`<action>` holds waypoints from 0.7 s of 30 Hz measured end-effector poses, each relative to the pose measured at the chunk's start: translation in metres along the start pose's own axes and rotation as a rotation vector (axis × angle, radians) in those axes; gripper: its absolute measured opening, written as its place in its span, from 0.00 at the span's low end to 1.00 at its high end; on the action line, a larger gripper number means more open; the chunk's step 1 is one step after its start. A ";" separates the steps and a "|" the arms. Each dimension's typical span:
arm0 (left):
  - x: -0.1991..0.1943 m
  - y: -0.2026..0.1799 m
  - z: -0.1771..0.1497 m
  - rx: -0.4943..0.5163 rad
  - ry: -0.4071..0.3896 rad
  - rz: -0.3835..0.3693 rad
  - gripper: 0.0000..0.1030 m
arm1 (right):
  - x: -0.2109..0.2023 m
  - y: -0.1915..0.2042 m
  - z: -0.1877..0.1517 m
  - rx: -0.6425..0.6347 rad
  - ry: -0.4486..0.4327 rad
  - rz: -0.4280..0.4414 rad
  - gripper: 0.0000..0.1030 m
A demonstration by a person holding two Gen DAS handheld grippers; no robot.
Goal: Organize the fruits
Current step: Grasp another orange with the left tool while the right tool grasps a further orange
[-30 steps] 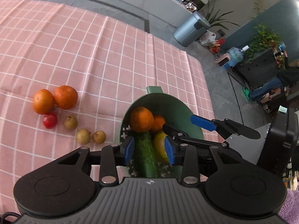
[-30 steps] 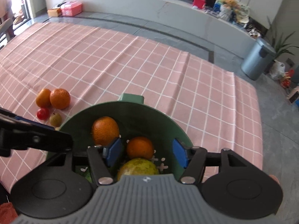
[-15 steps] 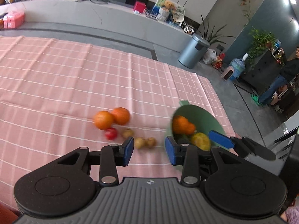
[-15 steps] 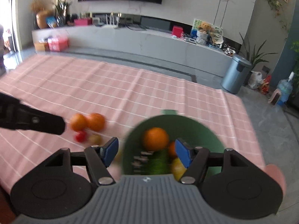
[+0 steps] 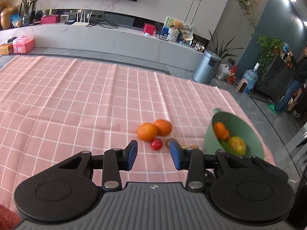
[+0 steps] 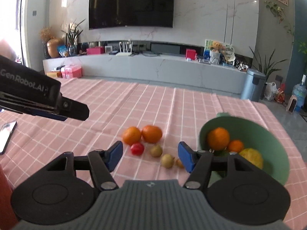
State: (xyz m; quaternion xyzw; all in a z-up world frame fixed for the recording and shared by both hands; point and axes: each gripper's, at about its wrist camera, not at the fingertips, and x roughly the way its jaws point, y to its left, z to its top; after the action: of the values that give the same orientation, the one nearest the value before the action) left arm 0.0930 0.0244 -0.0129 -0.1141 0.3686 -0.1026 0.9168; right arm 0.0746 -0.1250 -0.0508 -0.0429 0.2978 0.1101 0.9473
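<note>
A green bowl [image 5: 247, 126] [image 6: 268, 134] stands at the right of the pink checked cloth. It holds oranges [image 6: 218, 138], a yellow fruit [image 6: 252, 157] and something green. Left of it on the cloth lie two oranges [image 5: 147, 131] [image 6: 151, 133], a red tomato [image 5: 156, 144] [image 6: 137, 148] and small brown fruits [image 6: 156, 151]. My left gripper [image 5: 153, 154] is open and empty, held back above the loose fruit. My right gripper [image 6: 150, 156] is open and empty, also held back. The left gripper's body [image 6: 38, 99] shows at the left of the right wrist view.
A phone [image 6: 5, 136] lies at the cloth's left edge. The cloth's right edge [image 5: 239, 103] drops to the floor just beyond the bowl. A grey bin [image 5: 206, 67] and a long counter [image 5: 115, 38] stand behind the cloth.
Both grippers have pulled back and up from the bowl. The left gripper has let go of the green vegetable it was around, and both views now look across the cloth.
</note>
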 end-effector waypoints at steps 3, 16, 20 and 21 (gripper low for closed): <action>0.010 0.007 -0.004 -0.013 0.018 -0.004 0.43 | 0.010 0.000 -0.007 -0.007 0.025 -0.010 0.52; 0.066 0.012 -0.004 0.042 0.090 -0.017 0.43 | 0.064 -0.003 -0.010 -0.001 0.098 -0.081 0.41; 0.086 0.015 0.012 0.026 0.103 -0.054 0.43 | 0.080 -0.003 0.000 -0.033 0.074 -0.060 0.41; 0.094 0.017 0.015 0.009 0.112 -0.063 0.44 | 0.083 -0.004 0.001 -0.039 0.071 -0.045 0.41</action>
State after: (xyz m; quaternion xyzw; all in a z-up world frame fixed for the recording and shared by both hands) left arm 0.1720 0.0174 -0.0683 -0.1157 0.4150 -0.1390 0.8917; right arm 0.1427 -0.1134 -0.0979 -0.0718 0.3281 0.0931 0.9373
